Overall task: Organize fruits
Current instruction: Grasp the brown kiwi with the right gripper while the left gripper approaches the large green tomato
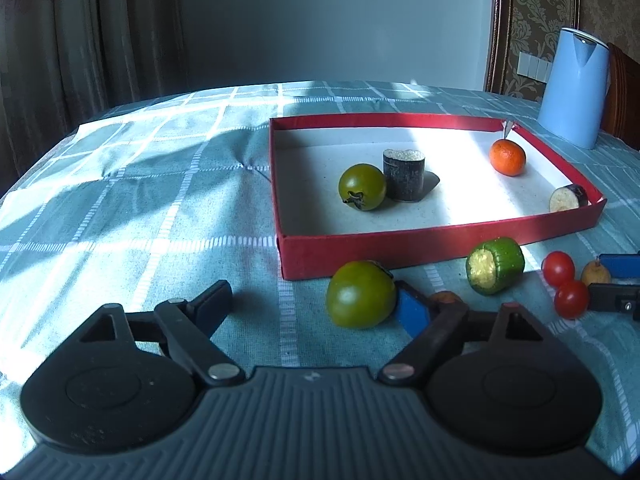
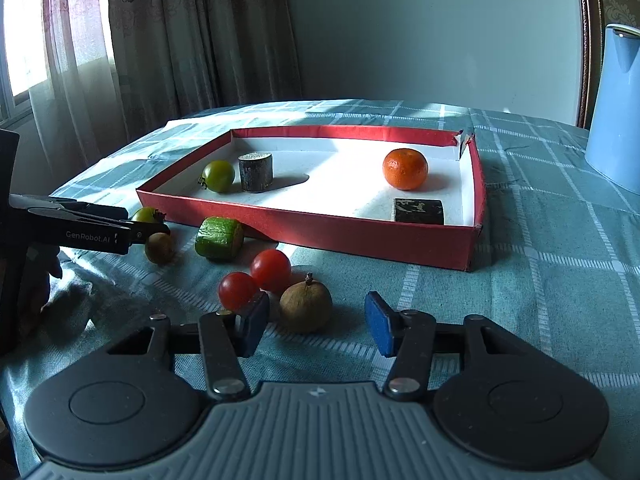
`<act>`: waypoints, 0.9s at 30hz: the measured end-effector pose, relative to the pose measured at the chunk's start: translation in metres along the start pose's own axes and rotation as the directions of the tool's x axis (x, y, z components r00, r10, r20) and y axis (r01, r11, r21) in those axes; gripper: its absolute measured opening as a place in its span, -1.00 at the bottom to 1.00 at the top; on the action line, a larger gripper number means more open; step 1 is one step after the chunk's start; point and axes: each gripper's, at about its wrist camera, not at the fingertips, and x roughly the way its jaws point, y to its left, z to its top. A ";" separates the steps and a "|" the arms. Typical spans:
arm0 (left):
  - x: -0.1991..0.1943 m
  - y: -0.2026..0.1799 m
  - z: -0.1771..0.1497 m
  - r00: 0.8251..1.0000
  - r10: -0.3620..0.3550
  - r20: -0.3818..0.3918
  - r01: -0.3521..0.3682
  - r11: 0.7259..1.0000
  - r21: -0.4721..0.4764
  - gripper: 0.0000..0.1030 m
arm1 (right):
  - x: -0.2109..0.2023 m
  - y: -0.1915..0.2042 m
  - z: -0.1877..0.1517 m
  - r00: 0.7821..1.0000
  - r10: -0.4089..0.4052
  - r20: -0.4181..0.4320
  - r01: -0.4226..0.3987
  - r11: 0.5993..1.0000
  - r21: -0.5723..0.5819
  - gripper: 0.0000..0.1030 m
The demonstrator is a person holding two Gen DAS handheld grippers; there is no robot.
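A red-walled box [image 1: 400,250] holds a green tomato [image 1: 362,187], two dark cut stem pieces [image 1: 404,176] and an orange [image 1: 507,157]. On the cloth in front of it lies a larger green tomato [image 1: 360,294] between the spread fingers of my left gripper [image 1: 314,296]. The blue right pad [image 1: 412,314] is against the tomato and the left finger stands well clear. My right gripper [image 2: 316,312] is open around a brown round fruit [image 2: 306,304], with neither pad pressing on it. Two red cherry tomatoes [image 2: 256,280] sit just beyond its left finger.
A green cut piece with a pale core [image 2: 219,238] and a small brown fruit [image 2: 160,247] lie between the two grippers. A tall blue kettle [image 2: 616,112] stands at the back right. The table's checked cloth drops off at the left, toward the curtains.
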 end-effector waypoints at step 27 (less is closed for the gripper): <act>0.000 0.004 -0.001 1.000 -0.006 -0.001 0.006 0.999 -0.031 0.74 | 0.005 0.010 0.003 0.999 -0.043 -0.002 0.043 0.999 -0.029 -0.47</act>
